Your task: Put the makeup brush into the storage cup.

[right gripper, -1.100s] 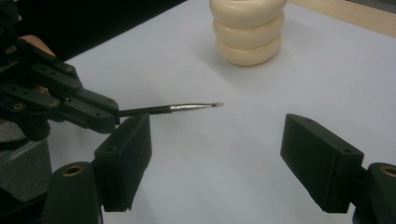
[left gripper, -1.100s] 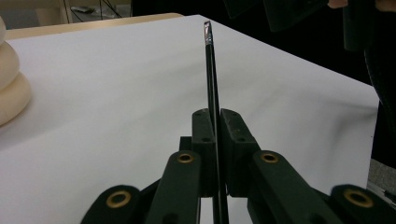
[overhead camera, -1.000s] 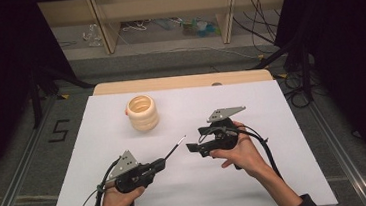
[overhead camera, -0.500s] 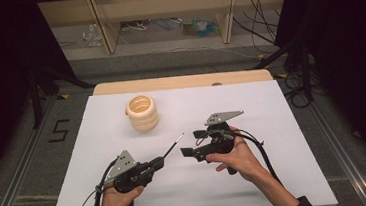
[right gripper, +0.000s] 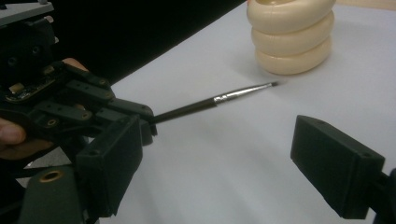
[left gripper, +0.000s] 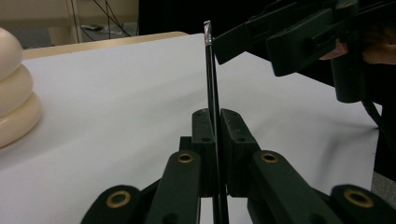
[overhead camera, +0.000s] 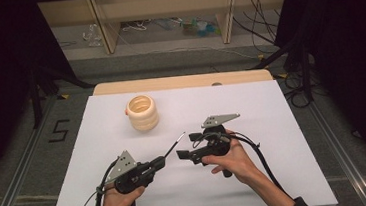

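A white worktop (overhead camera: 287, 174) carries the scene, its pale wooden far edge (overhead camera: 181, 81) showing beyond the white sheet. A cream holder (overhead camera: 142, 112) shaped like stacked rings stands upright on the far left part of the worktop. On the grey floor to the left is a number 5 (overhead camera: 59, 130). Behind, wooden furniture legs (overhead camera: 105, 24) stand among loose cables (overhead camera: 258, 6).

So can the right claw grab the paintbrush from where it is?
Probably yes. The right claw is open, beside the paintbrush sticking out of the left claw, with nothing between. The left claw is shut on the brush, though.
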`<control>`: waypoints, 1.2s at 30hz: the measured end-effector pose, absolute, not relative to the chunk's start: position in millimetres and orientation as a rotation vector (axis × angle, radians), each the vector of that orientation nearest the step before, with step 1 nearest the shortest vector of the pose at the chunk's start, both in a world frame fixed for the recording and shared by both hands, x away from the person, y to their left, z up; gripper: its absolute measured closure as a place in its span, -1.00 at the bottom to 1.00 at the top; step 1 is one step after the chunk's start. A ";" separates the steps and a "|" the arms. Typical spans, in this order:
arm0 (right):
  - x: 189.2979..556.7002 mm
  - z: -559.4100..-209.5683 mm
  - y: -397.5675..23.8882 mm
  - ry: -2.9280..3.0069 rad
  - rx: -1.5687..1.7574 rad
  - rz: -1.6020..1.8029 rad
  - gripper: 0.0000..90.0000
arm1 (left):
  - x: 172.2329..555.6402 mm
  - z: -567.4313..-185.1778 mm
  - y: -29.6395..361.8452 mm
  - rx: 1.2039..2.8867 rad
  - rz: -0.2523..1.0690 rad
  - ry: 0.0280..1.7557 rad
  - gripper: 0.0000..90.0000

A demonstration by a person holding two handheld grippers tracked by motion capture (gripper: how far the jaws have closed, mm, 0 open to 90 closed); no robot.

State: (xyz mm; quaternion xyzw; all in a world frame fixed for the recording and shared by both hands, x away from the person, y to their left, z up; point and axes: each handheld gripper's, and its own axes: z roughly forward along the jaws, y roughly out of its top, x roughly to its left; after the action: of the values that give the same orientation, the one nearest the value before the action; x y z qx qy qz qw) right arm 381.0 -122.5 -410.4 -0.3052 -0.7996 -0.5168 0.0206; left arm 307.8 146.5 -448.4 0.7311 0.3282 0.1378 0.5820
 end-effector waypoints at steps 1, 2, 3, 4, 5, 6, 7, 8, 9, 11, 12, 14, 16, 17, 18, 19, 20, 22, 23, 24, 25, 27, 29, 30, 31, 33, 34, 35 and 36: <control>381.0 -411.2 -121.9 -2.460 -0.946 -1.611 -0.55 | 306.4 -448.3 145.1 1.699 0.312 0.778 0.89; 381.1 -411.6 -121.8 -2.446 -0.947 -1.611 -0.53 | 306.1 -447.9 144.7 1.704 0.319 0.763 0.88; 380.9 -412.0 -121.5 -2.440 -0.949 -1.610 -0.52 | 305.0 -447.9 143.8 1.696 0.313 0.774 0.89; 380.9 -412.8 -120.7 -2.436 -0.946 -1.615 -0.51 | 305.0 -447.7 144.0 1.698 0.317 0.763 0.89; 380.9 -413.4 -120.0 -2.436 -0.937 -1.616 -0.49 | 305.5 -447.4 144.5 1.703 0.320 0.748 0.89; 380.8 -413.2 -120.0 -2.439 -0.930 -1.608 -0.46 | 305.7 -447.8 144.2 1.692 0.313 0.743 0.89; 380.7 -413.3 -119.6 -2.433 -0.923 -1.610 -0.45 | 305.0 -447.3 144.3 1.693 0.318 0.755 0.89; 380.5 -413.4 -119.1 -2.431 -0.920 -1.609 -0.44 | 304.8 -447.1 144.3 1.695 0.319 0.755 0.88; 380.5 -413.8 -118.6 -2.429 -0.917 -1.608 -0.43 | 304.8 -447.0 144.1 1.696 0.319 0.750 0.89; 380.7 -415.1 -117.7 -2.433 -0.916 -1.620 -0.39 | 304.2 -446.8 143.6 1.695 0.320 0.749 0.89; 380.2 -415.5 -116.6 -2.407 -0.914 -1.625 -0.38 | 303.9 -446.7 143.2 1.693 0.318 0.751 0.89; 380.3 -415.8 -116.0 -2.388 -0.910 -1.632 -0.35 | 303.7 -446.6 142.8 1.694 0.316 0.748 0.89; 380.6 -416.3 -115.7 -2.381 -0.900 -1.649 -0.31 | 303.5 -446.6 142.5 1.692 0.317 0.748 0.88; 380.9 -416.4 -115.7 -2.377 -0.900 -1.653 -0.30 | 303.4 -446.5 142.4 1.689 0.316 0.748 0.88; 380.7 -415.8 -116.0 -2.364 -0.906 -1.646 -0.28 | 303.3 -446.4 142.3 1.688 0.316 0.744 0.88; 380.9 -416.0 -116.0 -2.358 -0.905 -1.647 -0.26 | 302.9 -446.3 141.9 1.685 0.312 0.748 0.88; 380.9 -416.3 -116.1 -2.352 -0.904 -1.649 -0.24 | 302.0 -446.2 141.2 1.680 0.307 0.760 0.88; 381.0 -416.8 -115.9 -2.341 -0.904 -1.649 -0.21 | 302.5 -445.8 141.3 1.690 0.316 0.734 0.88; 380.9 -417.0 -115.6 -2.334 -0.899 -1.652 -0.19 | 302.3 -445.8 141.1 1.691 0.316 0.731 0.88; 380.7 -416.8 -115.5 -2.331 -0.896 -1.656 -0.18 | 301.6 -445.9 140.5 1.686 0.314 0.741 0.88; 380.6 -416.5 -115.5 -2.334 -0.897 -1.658 -0.15 | 300.9 -446.0 139.9 1.681 0.309 0.751 0.89; 380.6 -416.6 -115.1 -2.330 -0.894 -1.664 -0.11 | 301.2 -446.3 139.6 1.671 0.306 0.742 0.88; 380.4 -416.8 -114.8 -2.323 -0.893 -1.663 -0.09 | 301.0 -445.3 140.2 1.683 0.318 0.733 0.88; 380.1 -416.8 -114.7 -2.312 -0.886 -1.666 -0.07 | 301.0 -445.0 140.2 1.683 0.318 0.731 0.89; 380.2 -417.0 -114.6 -2.312 -0.884 -1.666 -0.06 | 300.8 -444.9 140.1 1.681 0.317 0.729 0.88; 380.4 -417.2 -114.5 -2.309 -0.880 -1.662 -0.04 | 300.3 -444.8 139.7 1.676 0.313 0.735 0.88; 380.5 -417.4 -114.4 -2.303 -0.877 -1.663 -0.03 | 300.1 -444.7 139.7 1.673 0.316 0.738 0.88; 380.8 -418.2 -113.9 -2.299 -0.871 -1.673 -0.03 | 301.1 -444.5 140.3 1.681 0.324 0.715 0.88; 380.7 -418.4 -113.6 -2.294 -0.866 -1.674 -0.02 | 300.7 -444.2 140.2 1.679 0.324 0.719 0.88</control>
State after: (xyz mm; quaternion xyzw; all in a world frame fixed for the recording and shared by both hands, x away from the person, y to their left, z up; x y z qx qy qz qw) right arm 380.7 -113.6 -418.4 -0.2907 -0.7697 -0.5618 0.0862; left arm 300.7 140.2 -444.2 0.7241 0.3102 0.1397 0.6000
